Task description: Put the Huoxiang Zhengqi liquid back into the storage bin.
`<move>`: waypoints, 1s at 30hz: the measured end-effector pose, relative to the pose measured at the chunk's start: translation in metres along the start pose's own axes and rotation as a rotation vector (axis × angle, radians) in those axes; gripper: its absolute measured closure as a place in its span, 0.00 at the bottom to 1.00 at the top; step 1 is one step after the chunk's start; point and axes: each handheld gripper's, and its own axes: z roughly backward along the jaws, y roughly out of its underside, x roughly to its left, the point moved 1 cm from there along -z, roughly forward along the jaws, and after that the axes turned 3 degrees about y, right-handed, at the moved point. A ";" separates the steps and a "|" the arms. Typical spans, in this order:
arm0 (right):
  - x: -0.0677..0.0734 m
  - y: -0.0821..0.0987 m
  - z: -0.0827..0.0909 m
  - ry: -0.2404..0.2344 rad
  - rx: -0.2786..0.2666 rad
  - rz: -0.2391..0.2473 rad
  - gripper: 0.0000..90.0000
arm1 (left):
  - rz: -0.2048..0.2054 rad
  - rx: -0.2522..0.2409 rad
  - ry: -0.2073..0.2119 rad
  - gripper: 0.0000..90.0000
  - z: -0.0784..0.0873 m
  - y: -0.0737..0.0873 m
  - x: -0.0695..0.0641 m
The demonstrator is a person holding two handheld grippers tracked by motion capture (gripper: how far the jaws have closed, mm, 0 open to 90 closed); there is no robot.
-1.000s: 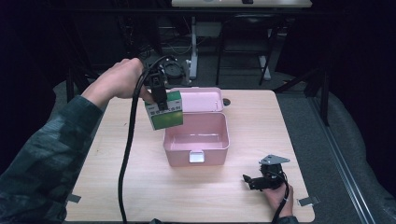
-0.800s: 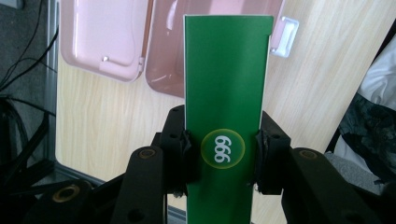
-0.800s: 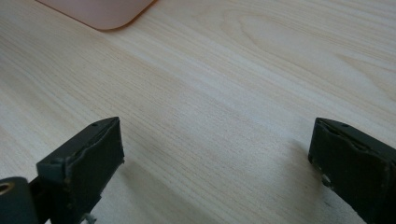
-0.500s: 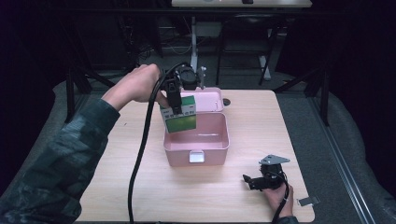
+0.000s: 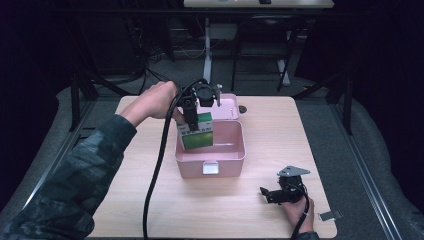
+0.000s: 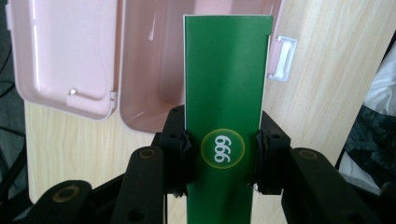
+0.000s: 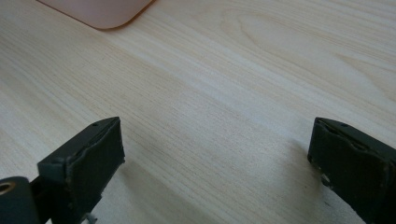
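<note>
Showing green carton [image 6: 223,93], white-edged, "999" roundel

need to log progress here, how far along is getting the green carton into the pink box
Done: the pink plastic box stands open, lid back, and the left gripper is shut on the tall green cardboard carton, its fingers pressing both sides. In hand: the carton hangs upright over the box's left part. Left: lowering it in, releasing it and probably closing the lid. The right gripper rests open on the light wooden table.
</note>
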 end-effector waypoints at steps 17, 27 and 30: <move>0.000 0.000 0.000 0.000 0.000 -0.001 0.03 | -0.045 0.008 0.023 0.70 -0.033 0.005 -0.003; 0.000 0.000 0.000 0.003 0.005 -0.003 0.03 | -0.092 0.028 0.019 0.70 -0.053 0.008 -0.005; 0.000 0.000 0.000 0.003 0.004 -0.002 0.03 | -0.107 0.036 0.022 0.70 -0.057 0.009 -0.006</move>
